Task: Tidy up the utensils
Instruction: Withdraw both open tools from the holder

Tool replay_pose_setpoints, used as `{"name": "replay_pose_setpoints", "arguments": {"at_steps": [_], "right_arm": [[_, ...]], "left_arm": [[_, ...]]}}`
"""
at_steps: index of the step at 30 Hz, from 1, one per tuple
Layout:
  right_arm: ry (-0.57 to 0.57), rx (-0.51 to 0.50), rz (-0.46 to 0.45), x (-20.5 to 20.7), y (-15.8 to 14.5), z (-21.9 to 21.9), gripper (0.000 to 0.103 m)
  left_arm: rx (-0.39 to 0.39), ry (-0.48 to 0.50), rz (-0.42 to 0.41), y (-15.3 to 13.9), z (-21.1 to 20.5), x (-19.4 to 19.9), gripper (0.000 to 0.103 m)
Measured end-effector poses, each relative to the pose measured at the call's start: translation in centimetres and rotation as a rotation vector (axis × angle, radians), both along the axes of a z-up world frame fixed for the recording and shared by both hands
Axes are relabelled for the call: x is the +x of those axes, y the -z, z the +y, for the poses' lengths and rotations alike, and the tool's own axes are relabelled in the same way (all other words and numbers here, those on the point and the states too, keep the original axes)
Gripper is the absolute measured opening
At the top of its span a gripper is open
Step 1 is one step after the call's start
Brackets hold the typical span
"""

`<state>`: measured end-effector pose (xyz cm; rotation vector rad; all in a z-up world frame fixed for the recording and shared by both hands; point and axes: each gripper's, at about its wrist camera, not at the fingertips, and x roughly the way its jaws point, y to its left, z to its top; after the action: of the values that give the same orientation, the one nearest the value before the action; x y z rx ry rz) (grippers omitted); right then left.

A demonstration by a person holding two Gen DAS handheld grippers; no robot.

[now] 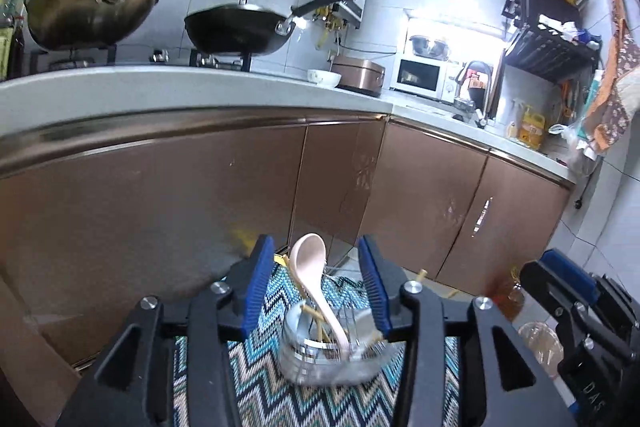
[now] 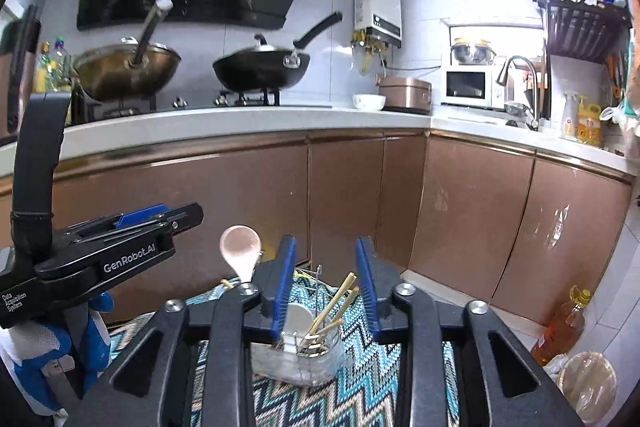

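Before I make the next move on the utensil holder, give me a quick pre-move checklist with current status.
1. Left gripper jaws apart, nothing pinched: ok.
2. Right gripper jaws apart, nothing pinched: ok.
3. Utensil holder upright on the zigzag mat: ok.
4. Pink spoon seated in the holder, bowl end up: ok.
5. Chopsticks inside the holder: ok.
6. No utensils left outside the holder: cannot tell, the mat's far edge is partly hidden.
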<state>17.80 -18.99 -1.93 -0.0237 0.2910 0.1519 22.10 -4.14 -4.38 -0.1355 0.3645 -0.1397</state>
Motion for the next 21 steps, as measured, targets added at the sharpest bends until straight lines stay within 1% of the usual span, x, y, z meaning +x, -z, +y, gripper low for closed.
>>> {"name": "replay_pose_setpoints", "arguments": {"at_steps": [3,7,9,11,13,18,21], "right_arm": [[-0.001,0.007,-0.013,-3.0,-1.4,-0.2,0.04],[0.002,0.015,-0.021,-6.9,-2.9,-0.1,0.051],[0.01,0.015,-0.035,-9.2,-3.6,0.0,0.054],[0.025,0.015,-0.046,-11.1,-4.3,0.1,0.056],[0.036,0.024,-0.052,-12.9,-4.9,0.2,0.061],[0.062,0.034,-0.069,-17.2,-5.7,0.4,0.07],[0.076,0.032,-0.076,-19.5,-6.0,0.5,0.076]], "left_arm": [[0.01,-0.001,-0.018,-1.5,0.5,-3.6,0.05],[0.028,-0.021,-0.058,-3.7,1.3,-8.8,0.055],[0.035,-0.043,-0.084,-4.7,1.9,-11.4,0.06],[0.049,-0.074,-0.109,-5.7,2.4,-14.1,0.063],[0.07,-0.103,-0.134,-6.6,2.7,-16.7,0.065],[0.1,-0.137,-0.19,-8.1,2.5,-21.9,0.072],[0.113,-0.143,-0.217,-8.6,2.1,-25.1,0.074]]}}
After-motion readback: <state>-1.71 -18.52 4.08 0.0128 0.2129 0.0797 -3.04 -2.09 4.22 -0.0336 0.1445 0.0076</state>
